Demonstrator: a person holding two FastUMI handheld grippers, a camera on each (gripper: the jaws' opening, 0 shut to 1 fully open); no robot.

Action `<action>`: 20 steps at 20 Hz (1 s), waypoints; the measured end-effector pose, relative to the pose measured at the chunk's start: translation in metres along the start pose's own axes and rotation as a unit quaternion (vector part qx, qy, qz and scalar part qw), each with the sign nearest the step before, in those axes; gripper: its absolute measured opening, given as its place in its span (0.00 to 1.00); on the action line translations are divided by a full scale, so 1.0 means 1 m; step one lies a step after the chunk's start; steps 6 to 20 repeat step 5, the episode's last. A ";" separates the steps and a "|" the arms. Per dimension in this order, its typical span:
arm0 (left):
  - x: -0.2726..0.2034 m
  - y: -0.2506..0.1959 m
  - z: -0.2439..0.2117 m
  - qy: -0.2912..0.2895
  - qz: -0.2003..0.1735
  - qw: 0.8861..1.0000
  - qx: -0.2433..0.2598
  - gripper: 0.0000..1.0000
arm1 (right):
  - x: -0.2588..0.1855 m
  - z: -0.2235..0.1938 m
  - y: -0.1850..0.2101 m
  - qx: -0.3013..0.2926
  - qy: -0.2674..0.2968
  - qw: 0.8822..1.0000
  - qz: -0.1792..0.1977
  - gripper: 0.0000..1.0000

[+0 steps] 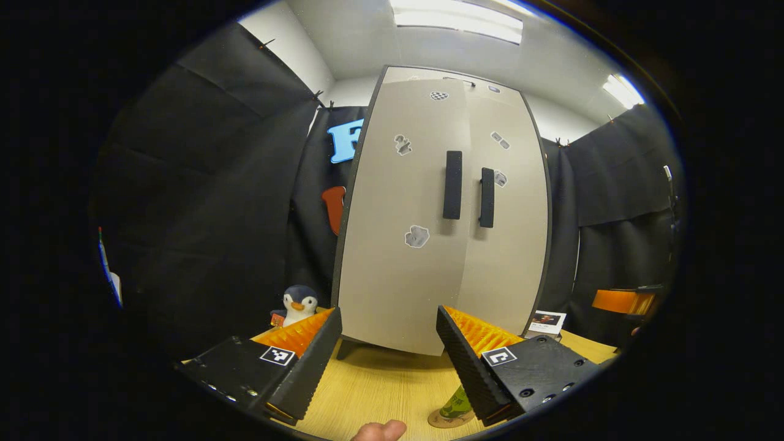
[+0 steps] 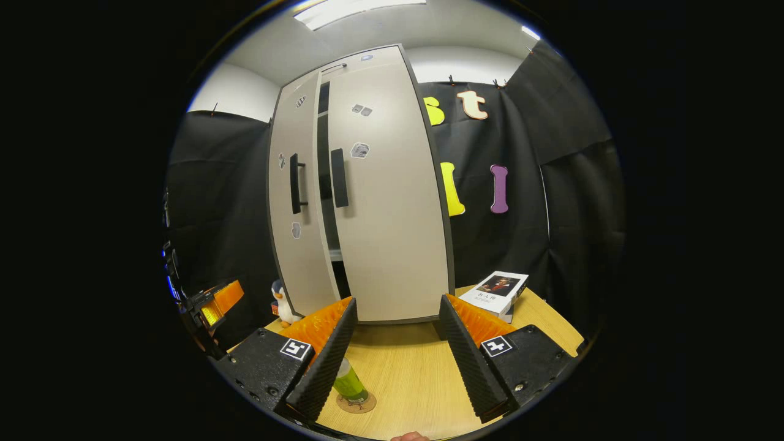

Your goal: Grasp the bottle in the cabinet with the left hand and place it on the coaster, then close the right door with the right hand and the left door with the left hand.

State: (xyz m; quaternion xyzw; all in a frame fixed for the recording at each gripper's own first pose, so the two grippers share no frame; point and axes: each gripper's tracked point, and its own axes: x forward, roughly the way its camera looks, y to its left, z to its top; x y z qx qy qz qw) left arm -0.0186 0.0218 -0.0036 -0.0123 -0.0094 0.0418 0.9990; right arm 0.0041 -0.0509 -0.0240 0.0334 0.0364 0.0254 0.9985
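The bottle [image 2: 350,381] already stands on the coaster [image 2: 356,402] on the desk [image 2: 404,367]. The cabinet's right door [image 2: 389,196] looks shut; the left door [image 2: 300,202] is nearly closed, a dark gap remaining. Both the left gripper [image 1: 389,361] and right gripper [image 2: 398,355] have jaws open, holding nothing.

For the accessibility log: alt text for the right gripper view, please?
The open right gripper faces a beige cabinet whose left door stands slightly ajar. On the wooden table, a green bottle stands on a coaster.
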 end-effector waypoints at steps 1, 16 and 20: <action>0.001 0.001 0.000 0.000 0.000 1.000 -0.002 0.95 | 0.001 -0.001 0.000 -0.001 0.002 1.000 0.000 0.83; 0.003 0.003 0.001 -0.001 0.000 1.000 -0.002 0.95 | 0.003 -0.004 0.000 0.005 0.007 1.000 -0.003 0.83; 0.003 0.003 0.001 -0.001 0.000 1.000 -0.002 0.95 | 0.003 -0.004 0.000 0.005 0.007 1.000 -0.003 0.83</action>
